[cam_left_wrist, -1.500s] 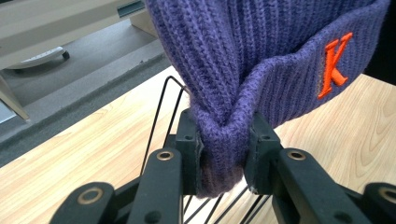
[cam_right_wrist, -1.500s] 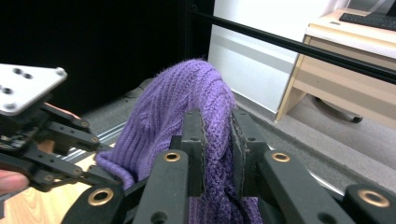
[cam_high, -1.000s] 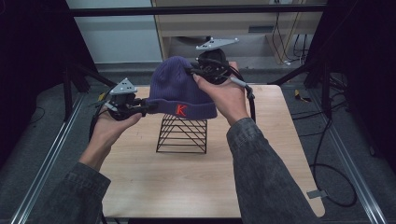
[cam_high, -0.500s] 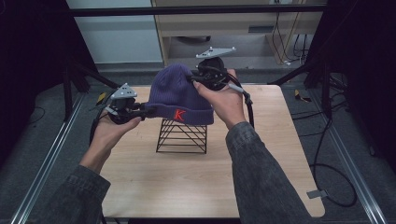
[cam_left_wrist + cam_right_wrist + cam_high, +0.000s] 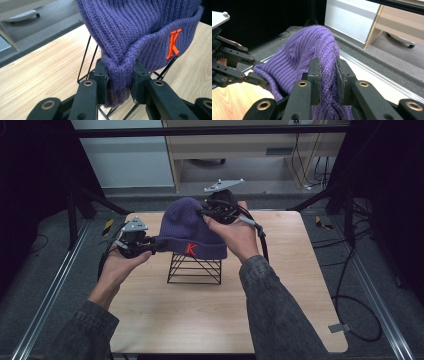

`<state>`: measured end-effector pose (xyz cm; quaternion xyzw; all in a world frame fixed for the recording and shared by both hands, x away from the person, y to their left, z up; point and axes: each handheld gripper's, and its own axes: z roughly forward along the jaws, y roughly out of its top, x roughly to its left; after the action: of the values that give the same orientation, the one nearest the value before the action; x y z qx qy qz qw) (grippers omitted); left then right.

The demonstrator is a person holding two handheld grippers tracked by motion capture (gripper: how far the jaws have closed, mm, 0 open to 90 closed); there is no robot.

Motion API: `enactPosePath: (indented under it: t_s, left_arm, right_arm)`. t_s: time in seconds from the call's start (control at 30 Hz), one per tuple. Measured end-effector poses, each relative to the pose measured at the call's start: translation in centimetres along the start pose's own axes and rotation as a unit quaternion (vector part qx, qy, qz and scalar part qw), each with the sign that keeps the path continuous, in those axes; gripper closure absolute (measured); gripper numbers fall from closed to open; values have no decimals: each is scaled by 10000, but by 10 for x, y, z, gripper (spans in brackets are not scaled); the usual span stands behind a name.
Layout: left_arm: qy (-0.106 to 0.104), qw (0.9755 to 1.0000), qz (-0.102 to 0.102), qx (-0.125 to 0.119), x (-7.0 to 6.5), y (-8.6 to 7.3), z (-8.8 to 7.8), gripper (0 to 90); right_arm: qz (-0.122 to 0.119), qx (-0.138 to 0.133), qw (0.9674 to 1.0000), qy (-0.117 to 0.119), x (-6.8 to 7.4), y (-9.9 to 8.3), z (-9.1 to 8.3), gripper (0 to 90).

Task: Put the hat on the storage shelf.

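My left gripper [image 5: 119, 82] pinches the folded cuff of the purple beanie [image 5: 140, 32], jaws pressed onto the knit. The orange K [image 5: 173, 45] sits on the cuff just right of my jaws. My right gripper [image 5: 327, 75] pinches a fold of the beanie's crown, pads tight on the knit. In the high view my left gripper [image 5: 150, 245] grips the cuff's left end and my right gripper [image 5: 202, 214] its top. The beanie hangs between both, draped over the black wire stand [image 5: 195, 270] just below, on the wooden worktop [image 5: 200, 320].
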<state>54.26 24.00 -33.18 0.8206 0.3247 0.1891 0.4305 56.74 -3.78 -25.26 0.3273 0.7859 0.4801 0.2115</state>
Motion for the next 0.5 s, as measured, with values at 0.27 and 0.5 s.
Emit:
enactPosePath:
  t_s: [0.27, 0.5]
  left_arm:
    - [23, 10000, 34, 41, 0, -5, 3, 703]
    - [1, 10000, 37, 72, -1, -10, 4, 703]
  right_arm:
    - [53, 87, 9999, 17, -3, -10, 0, 755]
    - [51, 116, 9999, 53, -3, -15, -1, 754]
